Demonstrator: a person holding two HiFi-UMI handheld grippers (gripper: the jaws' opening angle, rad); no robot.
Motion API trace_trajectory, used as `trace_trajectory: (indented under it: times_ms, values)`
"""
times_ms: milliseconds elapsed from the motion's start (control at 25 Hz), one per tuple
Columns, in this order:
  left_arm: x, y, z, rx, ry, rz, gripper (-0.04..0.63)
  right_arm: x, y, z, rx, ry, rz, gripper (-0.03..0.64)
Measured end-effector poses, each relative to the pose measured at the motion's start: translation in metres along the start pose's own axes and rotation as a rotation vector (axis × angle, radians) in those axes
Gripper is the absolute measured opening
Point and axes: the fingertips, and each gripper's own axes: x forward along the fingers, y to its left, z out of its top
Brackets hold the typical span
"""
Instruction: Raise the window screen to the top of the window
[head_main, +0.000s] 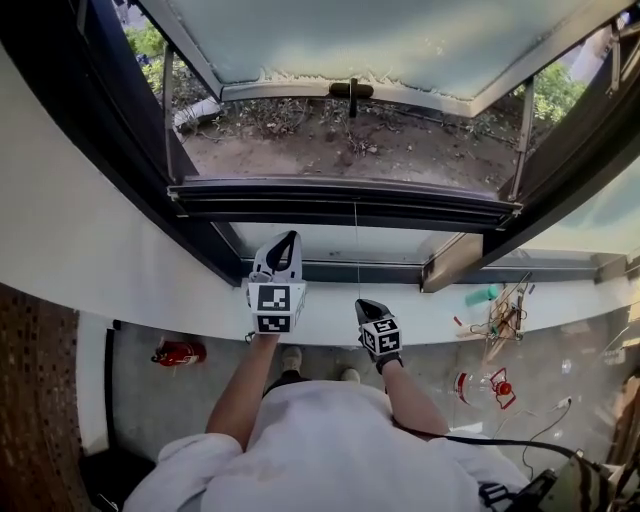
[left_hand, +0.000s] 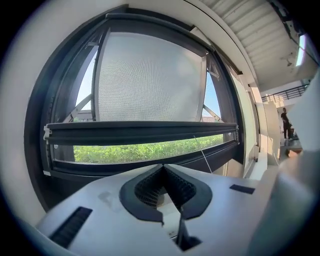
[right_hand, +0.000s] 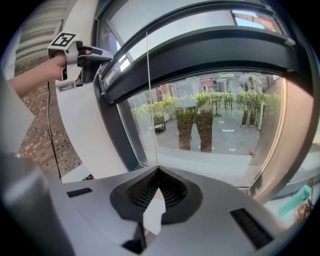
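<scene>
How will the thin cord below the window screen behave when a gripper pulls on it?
The cord is probably floppy: it looks very thin, and straight only because the right gripper holds it taut. It may slip, since so little of it lies between the closed jaws. It likely weighs almost nothing.

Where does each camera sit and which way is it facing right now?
Head view: on the head, facing steeply down at the sill; forearms, torso, left hand-held gripper, right hand-held gripper show.
Left gripper view: over its shut jaws toward the window screen.
Right gripper view: over jaws shut on the cord, toward the glass; the left hand shows.
All three share the cord.
</scene>
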Motion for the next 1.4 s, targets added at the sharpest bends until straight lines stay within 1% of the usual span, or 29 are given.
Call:
trace_trajectory:
  times_ms: [160, 280, 400, 480, 640, 760, 840, 960, 1040, 1200, 1400]
  values:
    - [-0.003, -0.001, -0.003, -0.008, 0.003, 0.014, 0.002, -0.003, -0.003, 0.006, -0.014, -0.012, 0.003, 0.003]
    - [-0.006, -0.002, -0.009, -0.017, 0.009, 0.019, 0.002, -0.004, -0.001, 0.005, -0.004, -0.022, 0.01, 0.003]
    - [-0.009, -0.001, -0.01, -0.027, 0.01, 0.021, 0.002, -0.002, 0.005, 0.011, -0.046, -0.027, 0.014, 0.003]
    - [-0.011, -0.001, -0.006, -0.034, -0.001, 0.026, 0.002, -0.001, 0.01, 0.019, -0.068, -0.041, 0.02, 0.003]
    - [-0.018, 0.006, -0.002, -0.074, -0.03, 0.055, 0.002, -0.002, 0.019, 0.044, -0.076, -0.102, 0.04, 0.003]
    - [-0.019, 0.007, -0.002, -0.083, -0.029, 0.058, 0.002, -0.002, 0.022, 0.061, -0.091, -0.133, 0.046, 0.003]
    - [-0.02, 0.005, -0.002, -0.081, -0.031, 0.056, 0.002, -0.003, 0.026, 0.067, -0.135, -0.13, 0.04, 0.003]
    - [-0.02, 0.003, -0.001, -0.08, -0.032, 0.053, 0.002, -0.005, 0.035, 0.072, -0.242, -0.13, 0.026, 0.003]
    - [-0.021, 0.0, -0.002, -0.081, -0.032, 0.05, 0.002, -0.009, 0.041, 0.077, -0.272, -0.152, 0.024, 0.003]
    - [-0.019, -0.001, -0.001, -0.086, -0.034, 0.045, 0.002, -0.015, 0.043, 0.104, -0.28, -0.218, 0.016, 0.003]
    - [-0.019, -0.009, 0.0, -0.084, -0.032, 0.022, 0.002, -0.022, 0.045, 0.125, -0.277, -0.259, 0.026, 0.003]
